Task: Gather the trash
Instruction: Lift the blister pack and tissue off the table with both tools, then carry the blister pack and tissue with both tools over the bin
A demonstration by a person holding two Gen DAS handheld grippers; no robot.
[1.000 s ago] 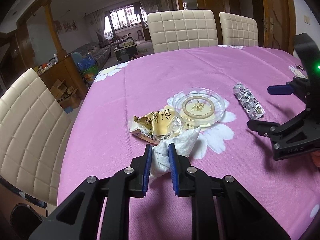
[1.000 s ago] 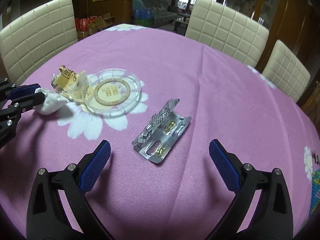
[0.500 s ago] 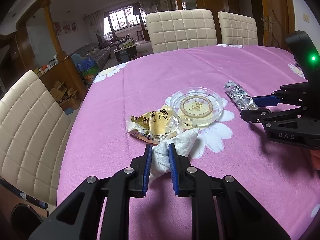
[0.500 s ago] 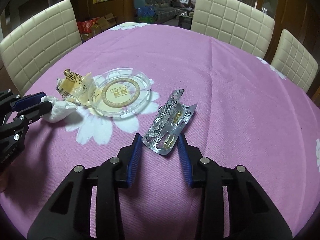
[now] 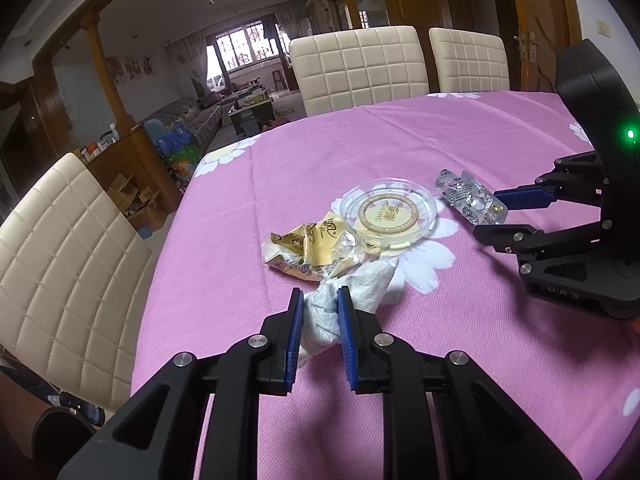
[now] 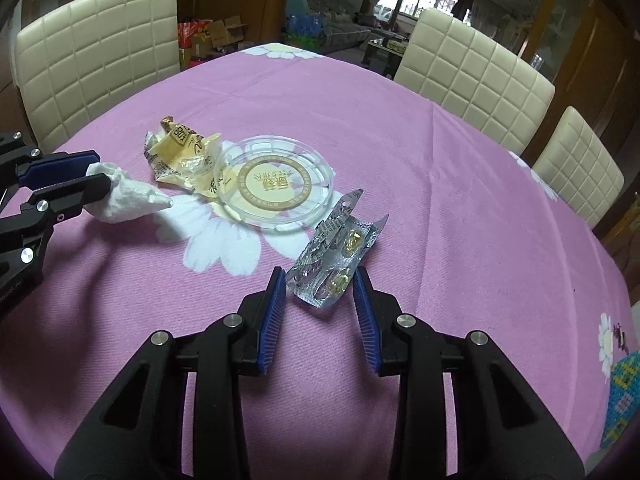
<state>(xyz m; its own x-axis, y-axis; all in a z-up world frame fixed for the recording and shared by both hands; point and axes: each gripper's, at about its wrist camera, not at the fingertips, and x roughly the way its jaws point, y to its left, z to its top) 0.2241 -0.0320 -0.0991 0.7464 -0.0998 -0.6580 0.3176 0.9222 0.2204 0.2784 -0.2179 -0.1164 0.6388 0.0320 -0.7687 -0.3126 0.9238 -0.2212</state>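
Fingers: left gripper (image 5: pixel 318 312) clamps soft tissue wad (image 5: pixel 352 292); right gripper (image 6: pixel 320 292) pinches light, springy blister pack (image 6: pixel 338 256) across its edges at lower centre.

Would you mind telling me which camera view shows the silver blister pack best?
The right wrist view: the blister pack lies close, unobscured, between the right hand-held gripper fingers, its yellow capsules visible. The left wrist view shows it smaller, farther off, side-on, partly behind that gripper's fingers.

Pink-clothed table (image 6: pixel 400 128) bears wrapper (image 6: pixel 182 156), lid (image 6: pixel 276 182), blister pack (image 6: pixel 340 256).
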